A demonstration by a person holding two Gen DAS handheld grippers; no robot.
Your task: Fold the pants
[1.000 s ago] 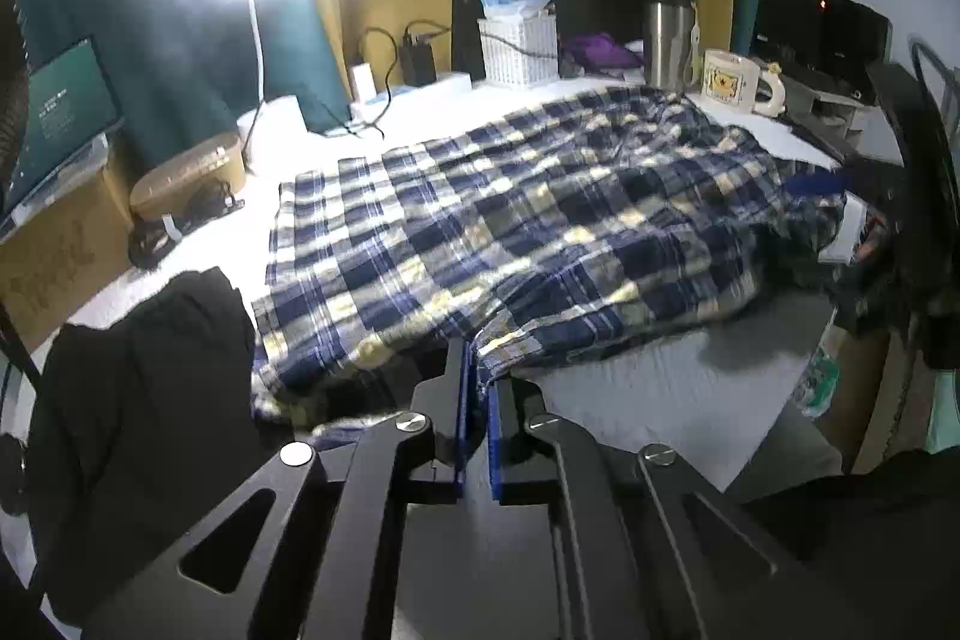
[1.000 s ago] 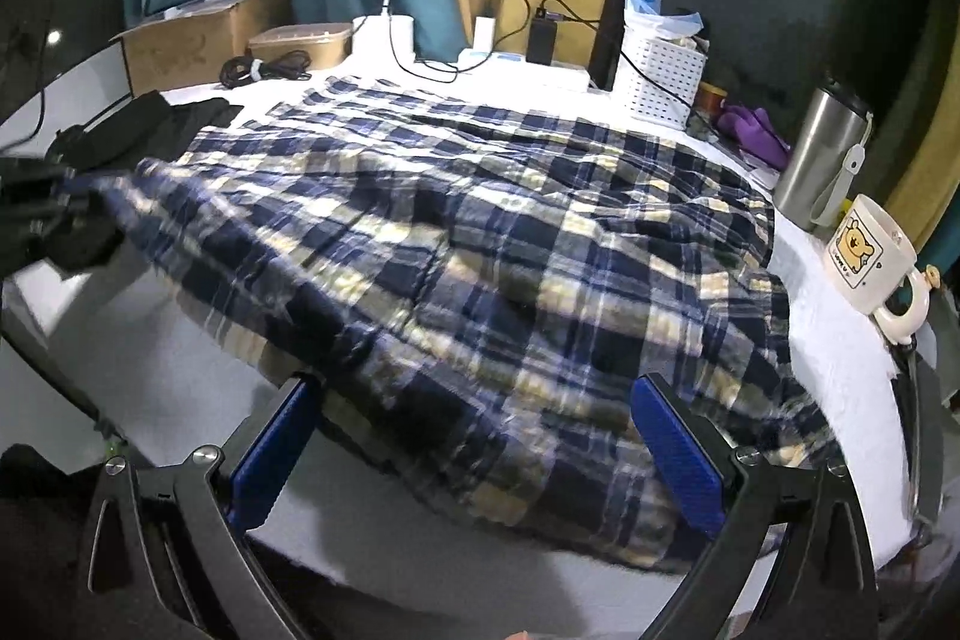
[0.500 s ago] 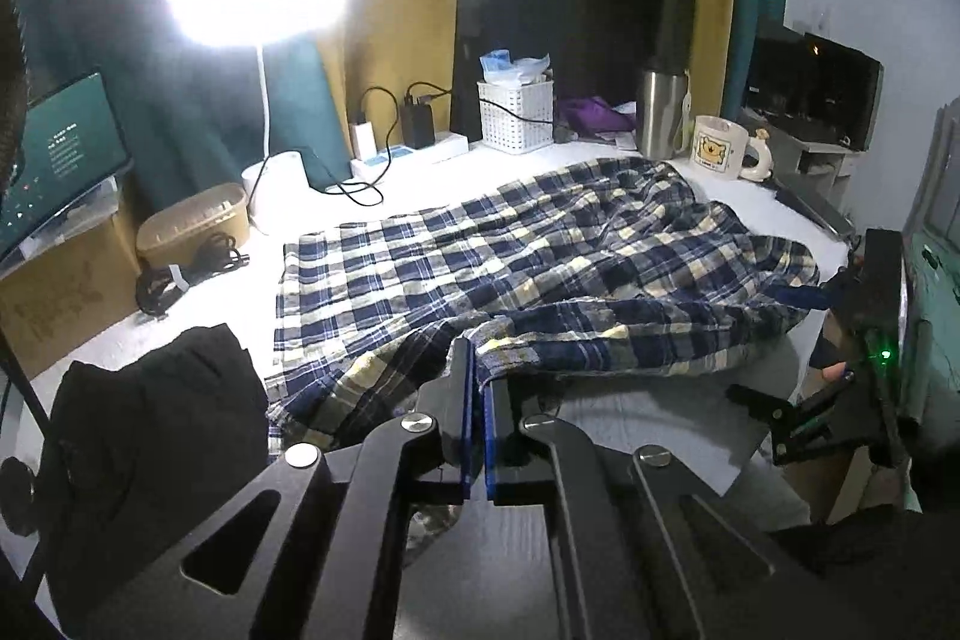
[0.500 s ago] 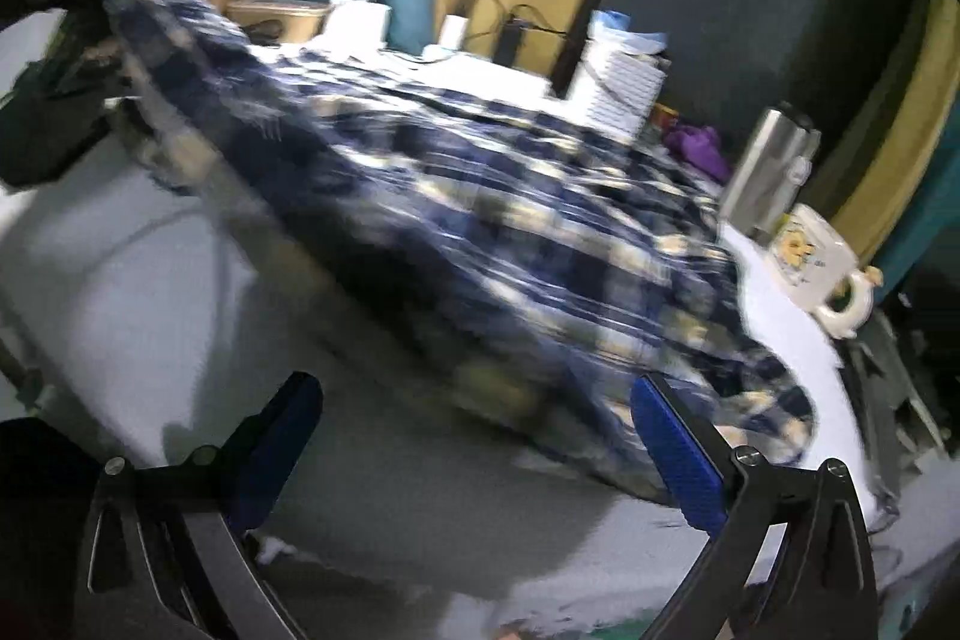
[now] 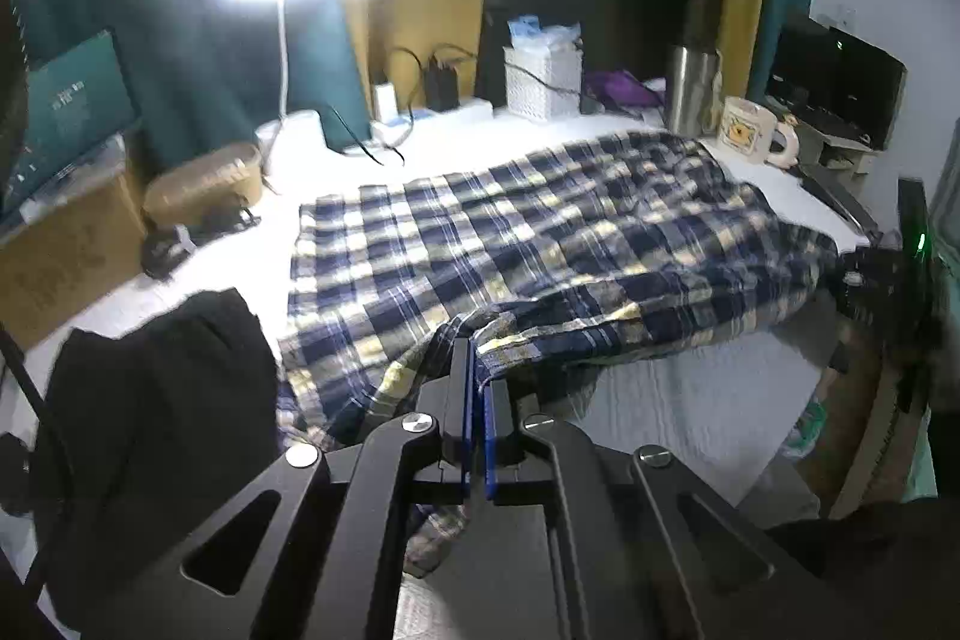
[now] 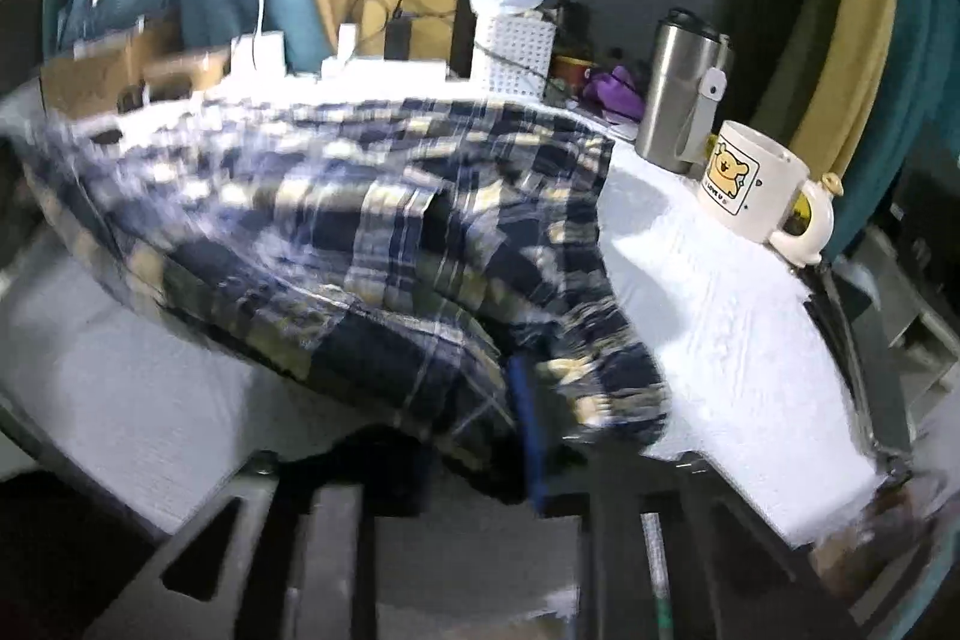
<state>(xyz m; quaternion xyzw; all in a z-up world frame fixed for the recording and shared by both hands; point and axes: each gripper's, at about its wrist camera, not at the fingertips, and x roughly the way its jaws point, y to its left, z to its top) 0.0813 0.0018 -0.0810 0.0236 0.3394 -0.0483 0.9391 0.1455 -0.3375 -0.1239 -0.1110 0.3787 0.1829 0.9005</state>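
Plaid pants [image 5: 540,244] lie spread on the white table [image 5: 690,400], unfolded. Near edge is pinched by the left gripper [image 5: 474,376]; right gripper [image 6: 528,400] has just closed on the hem. Folding remains.

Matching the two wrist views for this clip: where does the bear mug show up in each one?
Left wrist: the bear mug stands at upper right, on the white tabletop, beyond the plaid pants.
Right wrist: the mug is at right of centre, right of the pants.
Shared landmark: the steel tumbler just left of the mug.
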